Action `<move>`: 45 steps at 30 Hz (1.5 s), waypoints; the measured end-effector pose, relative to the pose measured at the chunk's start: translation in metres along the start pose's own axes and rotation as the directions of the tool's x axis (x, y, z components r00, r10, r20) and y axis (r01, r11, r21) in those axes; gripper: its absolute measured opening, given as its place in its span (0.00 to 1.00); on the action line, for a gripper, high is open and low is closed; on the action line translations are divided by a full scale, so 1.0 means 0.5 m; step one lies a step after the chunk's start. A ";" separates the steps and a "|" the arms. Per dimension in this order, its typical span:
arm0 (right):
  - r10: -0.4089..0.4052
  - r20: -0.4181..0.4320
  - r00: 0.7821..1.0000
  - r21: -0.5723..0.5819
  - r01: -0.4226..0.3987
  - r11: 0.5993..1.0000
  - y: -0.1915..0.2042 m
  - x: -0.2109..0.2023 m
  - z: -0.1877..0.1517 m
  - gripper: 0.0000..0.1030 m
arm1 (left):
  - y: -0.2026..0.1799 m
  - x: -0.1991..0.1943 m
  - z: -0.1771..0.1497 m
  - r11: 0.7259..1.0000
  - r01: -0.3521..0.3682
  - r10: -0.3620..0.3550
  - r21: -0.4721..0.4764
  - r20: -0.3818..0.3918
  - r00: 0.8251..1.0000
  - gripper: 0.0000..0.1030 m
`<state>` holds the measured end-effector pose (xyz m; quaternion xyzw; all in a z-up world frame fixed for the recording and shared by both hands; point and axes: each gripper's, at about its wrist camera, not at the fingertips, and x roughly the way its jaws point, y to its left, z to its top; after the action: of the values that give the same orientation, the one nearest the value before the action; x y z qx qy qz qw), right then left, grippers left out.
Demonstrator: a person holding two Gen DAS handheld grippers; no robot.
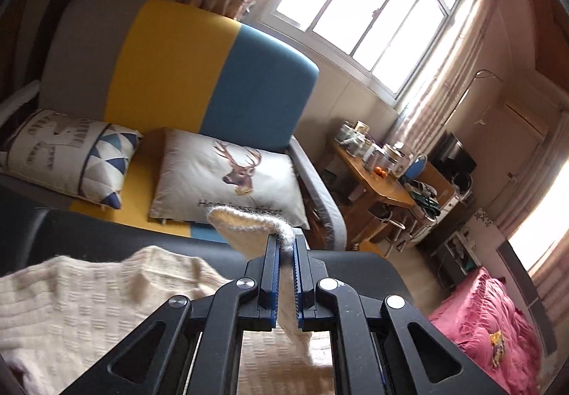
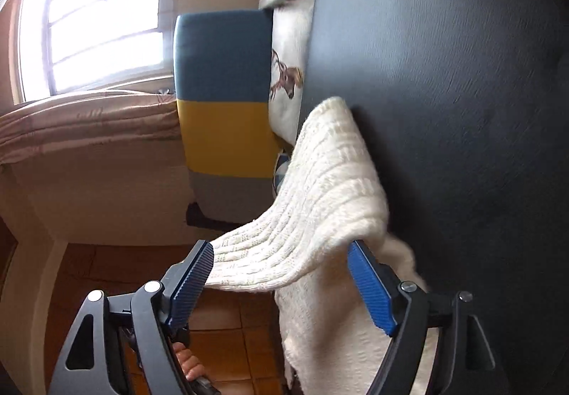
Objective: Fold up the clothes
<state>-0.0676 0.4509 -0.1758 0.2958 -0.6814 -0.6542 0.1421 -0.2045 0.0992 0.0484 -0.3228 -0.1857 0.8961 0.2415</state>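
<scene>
A cream knitted sweater (image 1: 89, 302) lies on a black table (image 1: 106, 235). My left gripper (image 1: 285, 238) is shut on a raised fold of its edge, which stands up between the blue pads. In the right wrist view the sweater (image 2: 320, 203) hangs over the table (image 2: 444, 92) edge. My right gripper (image 2: 281, 249) is open, its blue pads (image 2: 370, 288) on either side of a lifted strip of the knit, which rests against the right one.
A grey, yellow and blue sofa (image 1: 170, 68) with a deer cushion (image 1: 231, 174) stands behind the table. A cluttered wooden desk (image 1: 373, 174) and a pink quilt (image 1: 487, 324) are to the right. The floor (image 2: 231, 324) is orange tile.
</scene>
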 end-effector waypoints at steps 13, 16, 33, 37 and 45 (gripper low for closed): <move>-0.213 0.085 0.973 -0.079 0.219 0.972 0.008 0.109 -0.061 0.79 | 0.231 -0.114 -0.025 0.990 -0.112 0.118 -0.086 0.066 0.991 0.07; -0.249 0.095 0.964 -0.139 0.260 0.956 0.017 0.112 -0.069 0.79 | 0.286 -0.092 -0.063 0.978 -0.197 0.197 -0.064 0.006 0.980 0.07; -0.606 0.218 0.765 -0.502 0.620 0.603 0.080 0.201 -0.144 0.79 | 0.520 -0.059 -0.202 0.897 -0.127 0.018 -0.422 -0.254 0.967 0.31; -0.632 0.250 0.734 -0.551 0.644 0.530 0.090 0.225 -0.158 0.79 | 0.519 -0.070 -0.184 0.902 -0.110 0.009 -0.417 -0.236 0.972 0.36; -0.589 0.222 0.777 -0.512 0.607 0.608 0.084 0.211 -0.140 0.79 | 0.562 -0.088 -0.145 0.893 -0.089 0.001 -0.442 -0.196 0.981 0.45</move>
<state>-0.1187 0.3310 -0.1480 0.4410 -0.3239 -0.8369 -0.0149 -0.2145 -0.1410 -0.1198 -0.4583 -0.3558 0.7993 0.1564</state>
